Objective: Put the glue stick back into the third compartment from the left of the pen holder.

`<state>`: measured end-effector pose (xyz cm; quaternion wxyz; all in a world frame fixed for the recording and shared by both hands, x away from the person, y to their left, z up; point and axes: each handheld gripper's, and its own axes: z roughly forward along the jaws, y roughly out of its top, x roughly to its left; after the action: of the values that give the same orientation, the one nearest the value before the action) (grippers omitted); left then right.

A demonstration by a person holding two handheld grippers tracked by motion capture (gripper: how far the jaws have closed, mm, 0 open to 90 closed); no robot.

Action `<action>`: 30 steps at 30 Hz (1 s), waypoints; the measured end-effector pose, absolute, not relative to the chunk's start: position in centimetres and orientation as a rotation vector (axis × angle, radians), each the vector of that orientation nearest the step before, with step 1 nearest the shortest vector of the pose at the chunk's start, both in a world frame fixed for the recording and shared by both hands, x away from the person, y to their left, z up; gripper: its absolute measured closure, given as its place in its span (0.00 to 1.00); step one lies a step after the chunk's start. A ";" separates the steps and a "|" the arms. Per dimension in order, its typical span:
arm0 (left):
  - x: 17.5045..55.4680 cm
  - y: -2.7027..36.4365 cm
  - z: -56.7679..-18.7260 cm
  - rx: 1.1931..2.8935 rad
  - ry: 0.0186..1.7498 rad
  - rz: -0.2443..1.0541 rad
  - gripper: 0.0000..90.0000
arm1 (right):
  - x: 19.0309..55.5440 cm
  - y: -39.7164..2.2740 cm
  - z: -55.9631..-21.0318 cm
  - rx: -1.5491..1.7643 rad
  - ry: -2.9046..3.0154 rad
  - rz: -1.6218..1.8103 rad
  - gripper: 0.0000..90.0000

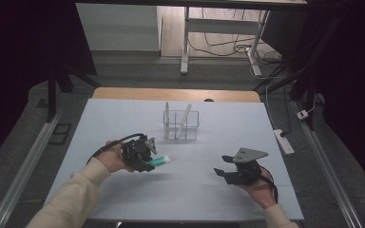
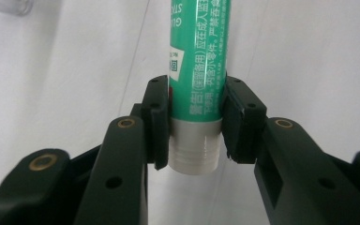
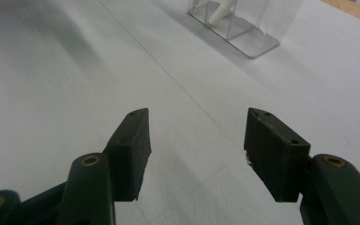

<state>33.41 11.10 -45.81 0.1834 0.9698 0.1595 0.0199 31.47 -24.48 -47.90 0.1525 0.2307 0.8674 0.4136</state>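
Left gripper [image 2: 194, 124] clamped on green glue stick [image 2: 198, 56]; right gripper [image 3: 197, 140] apart, idle. Carry level to clear holder [image 1: 181, 124] at 1 o'clock; release over an empty compartment.

Left gripper [image 2: 196, 123]: two black jaws rise from bottom edge, closed on green glue stick [image 2: 198, 56]. Pads [image 2: 155, 119] press tube from both sides at its lower end, where green label meets grey ribbed base [image 2: 196, 150]. Tube upright in frame, runs out past top edge. Label carries white printed text, Chinese characters. Base protrudes below pads. White table surface [image 2: 75, 70] behind. Clear object at top left corner, too cropped to identify.
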 end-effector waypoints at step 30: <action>34.9 4.2 -47.7 2.706 0.558 -0.096 0.73 | 31.8 -17.0 -45.8 0.227 2.635 1.095 0.41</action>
<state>34.92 4.16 -47.67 0.1876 0.9614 0.1982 -0.0341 31.79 -16.97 -45.84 0.1394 0.0786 0.9116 0.3787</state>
